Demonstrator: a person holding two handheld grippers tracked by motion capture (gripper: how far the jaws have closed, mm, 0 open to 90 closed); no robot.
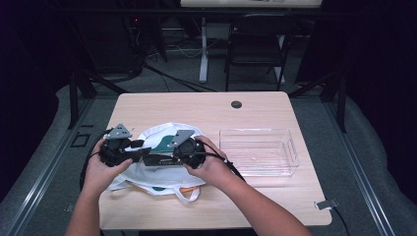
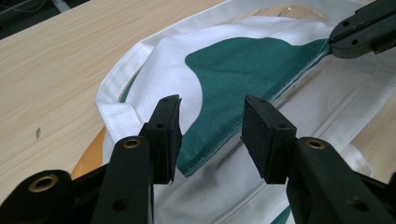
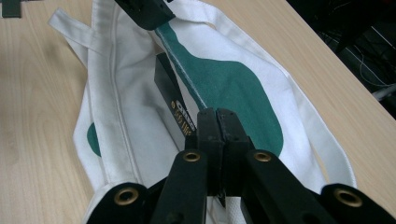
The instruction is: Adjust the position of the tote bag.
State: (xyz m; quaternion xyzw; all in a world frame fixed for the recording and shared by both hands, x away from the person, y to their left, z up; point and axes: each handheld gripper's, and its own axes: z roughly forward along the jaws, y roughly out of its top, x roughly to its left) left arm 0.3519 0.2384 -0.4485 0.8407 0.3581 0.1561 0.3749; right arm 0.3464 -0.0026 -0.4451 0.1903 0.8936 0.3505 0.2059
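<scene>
Right gripper (image 3: 217,116) clamped on tote bag's (image 3: 233,88) green hem near tabletop's front edge, left gripper (image 2: 212,123) agape astride it — bag mouth barely parted, clear bin (image 1: 258,150) empty, most work left.

Light wooden table (image 1: 162,105); white-and-green cloth bag (image 1: 162,179) beside clear plastic bin (image 1: 258,150).

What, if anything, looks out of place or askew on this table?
Nothing is spilled or damaged. The white and green cloth bag lies rumpled, one handle loop trailing towards the near table edge. The clear plastic bin sits empty and square beside it.
</scene>
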